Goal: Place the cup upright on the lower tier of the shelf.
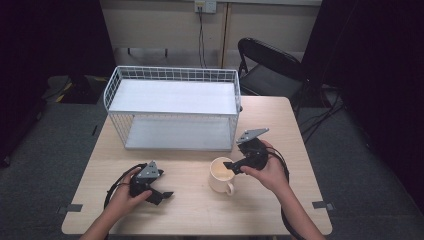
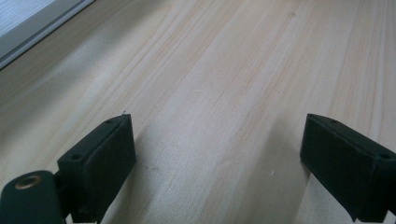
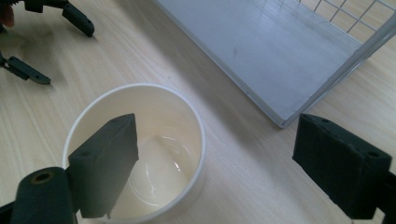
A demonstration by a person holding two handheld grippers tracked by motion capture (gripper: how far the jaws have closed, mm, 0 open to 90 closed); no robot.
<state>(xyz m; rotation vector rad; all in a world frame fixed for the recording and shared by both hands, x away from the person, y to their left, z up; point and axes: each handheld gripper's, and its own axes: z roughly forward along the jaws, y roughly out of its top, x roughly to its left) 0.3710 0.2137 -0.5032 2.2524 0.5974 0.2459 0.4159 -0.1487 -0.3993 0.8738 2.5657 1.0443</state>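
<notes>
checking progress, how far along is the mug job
Nothing looks done: the mug stands upright on the table, outside the rack. In hand: the right gripper is open, one jaw inside the rim, one outside. Closing and lifting remain. The left gripper is open over bare wood.

Cream mug (image 1: 220, 175) upright, empty.

r gripper (image 1: 231, 167) over mug (image 1: 221, 175) rim, prob. touching; l gripper (image 1: 161, 192) apart.

Soft overhead light, dark room edges, slight blur, faint glare inside mug (image 3: 163, 158).
</notes>
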